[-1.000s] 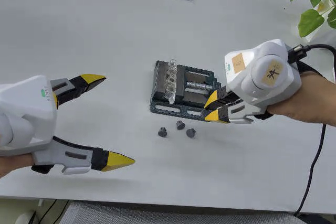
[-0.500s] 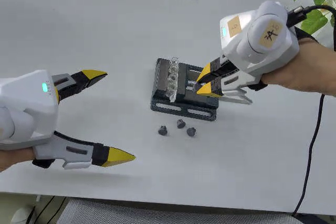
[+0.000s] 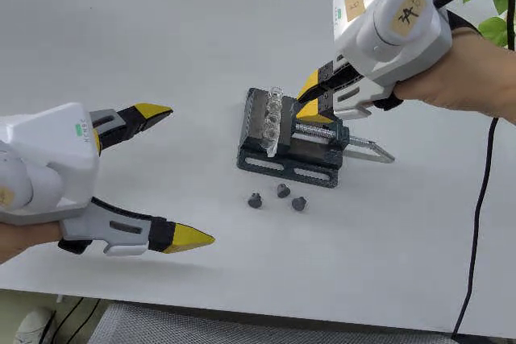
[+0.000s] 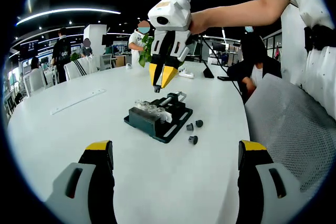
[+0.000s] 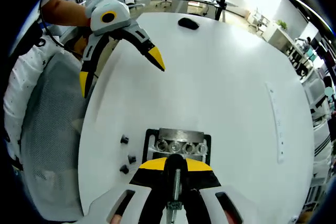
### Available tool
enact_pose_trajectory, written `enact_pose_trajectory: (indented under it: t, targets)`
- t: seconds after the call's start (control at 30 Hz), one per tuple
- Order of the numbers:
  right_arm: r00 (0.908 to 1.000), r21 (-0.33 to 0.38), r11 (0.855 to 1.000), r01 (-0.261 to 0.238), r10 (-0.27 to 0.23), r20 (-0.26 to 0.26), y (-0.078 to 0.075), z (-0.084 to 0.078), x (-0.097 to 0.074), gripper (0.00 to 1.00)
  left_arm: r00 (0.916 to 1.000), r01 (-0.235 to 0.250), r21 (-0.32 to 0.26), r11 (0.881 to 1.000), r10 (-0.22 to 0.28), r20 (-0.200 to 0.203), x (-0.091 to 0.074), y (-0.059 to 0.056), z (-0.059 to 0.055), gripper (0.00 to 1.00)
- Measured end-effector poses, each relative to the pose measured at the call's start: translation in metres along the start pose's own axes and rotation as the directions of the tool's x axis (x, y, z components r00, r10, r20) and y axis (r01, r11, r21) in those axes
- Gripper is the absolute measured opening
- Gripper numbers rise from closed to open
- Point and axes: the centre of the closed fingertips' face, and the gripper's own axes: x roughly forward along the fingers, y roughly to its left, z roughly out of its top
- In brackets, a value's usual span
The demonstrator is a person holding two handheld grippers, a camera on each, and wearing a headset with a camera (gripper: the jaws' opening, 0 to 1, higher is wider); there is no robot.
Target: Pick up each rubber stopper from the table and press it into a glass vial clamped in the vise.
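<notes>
Stoppers [image 3: 283, 190], three small dark rubber, lie central on white surface [image 3: 121, 30] by black vise [image 3: 298, 159]; likely light, squashy, best pinched at head. Left tongs [image 3: 185, 173] gape empty; right tongs [image 3: 303, 108], above glass vials [image 3: 272, 114], seemingly pinch fourth stopper [image 4: 156, 89]

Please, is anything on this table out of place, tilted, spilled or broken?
Nothing stands out. The glass vials stand upright in a row in the vise, and the three rubber stoppers lie loose on the table beside it. Nothing looks spilled or broken.
</notes>
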Motion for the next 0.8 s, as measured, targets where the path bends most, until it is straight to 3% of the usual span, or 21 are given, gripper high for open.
enact_pose_trajectory:
  t: [0.43,0.8]
  targets:
    - [0.9998,0.011,1.0,0.016,-0.016,-0.008,-0.031,0.001,0.01,0.06,1.0,0.0,-0.012,1.0,0.0,0.007,0.003,0.002,0.0,0.99]
    - [1.0,0.035,0.999,0.003,-0.003,-0.004,-0.037,0.002,0.021,0.06,0.9999,0.003,-0.02,1.0,-0.003,0.016,0.005,0.002,0.002,0.99]
